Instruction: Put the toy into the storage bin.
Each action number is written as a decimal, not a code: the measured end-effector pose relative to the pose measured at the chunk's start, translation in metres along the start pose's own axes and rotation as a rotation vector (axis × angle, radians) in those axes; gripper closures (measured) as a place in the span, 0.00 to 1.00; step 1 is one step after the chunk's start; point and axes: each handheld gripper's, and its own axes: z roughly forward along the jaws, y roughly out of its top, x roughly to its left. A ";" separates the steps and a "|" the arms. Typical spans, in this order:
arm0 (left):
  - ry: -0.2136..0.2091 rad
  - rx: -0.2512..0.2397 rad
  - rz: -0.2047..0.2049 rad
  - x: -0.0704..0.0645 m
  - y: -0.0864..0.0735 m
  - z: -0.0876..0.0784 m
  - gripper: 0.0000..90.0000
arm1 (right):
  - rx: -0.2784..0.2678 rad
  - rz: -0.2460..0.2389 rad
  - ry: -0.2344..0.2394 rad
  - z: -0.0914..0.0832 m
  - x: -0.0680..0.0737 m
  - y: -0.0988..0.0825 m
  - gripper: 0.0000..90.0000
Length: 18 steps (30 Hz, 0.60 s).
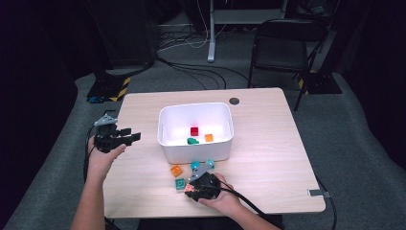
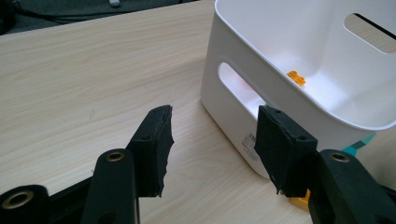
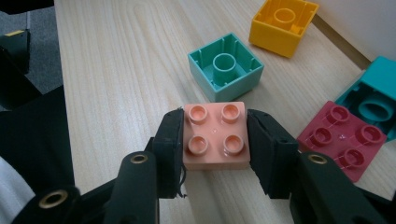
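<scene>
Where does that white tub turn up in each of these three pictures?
High view: the white tub sits mid-table, toy bricks inside.
Left gripper view: the tub takes up the upper right, with its handle slot facing us.
Right gripper view: the tub is a white strip in the top right corner.
Shared landmark: the wooden table.

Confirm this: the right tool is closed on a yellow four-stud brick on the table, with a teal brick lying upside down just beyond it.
Wrong colour. The right tool grips a salmon-pink brick, not a yellow one, as the right gripper view shows. The teal brick does lie upside down just beyond it.
</scene>
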 end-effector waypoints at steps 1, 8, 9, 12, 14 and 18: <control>0.001 0.000 -0.001 0.000 0.000 0.000 0.51 | 0.000 -0.001 -0.001 0.000 0.000 0.000 0.64; 0.003 -0.010 -0.004 0.000 -0.001 0.002 0.51 | 0.001 -0.002 0.008 -0.002 0.001 0.000 0.65; 0.002 -0.010 -0.005 0.000 -0.001 0.002 0.51 | 0.002 -0.004 0.007 -0.002 0.002 0.000 0.65; 0.003 -0.007 -0.005 0.000 -0.001 0.002 0.51 | 0.008 -0.004 0.009 -0.003 0.002 0.000 0.65; 0.001 -0.006 -0.002 0.000 -0.001 0.001 0.51 | 0.006 0.003 0.009 -0.004 0.002 0.000 0.65; 0.001 0.000 -0.002 0.001 -0.001 0.001 0.51 | 0.008 0.004 0.009 -0.005 0.001 0.001 0.65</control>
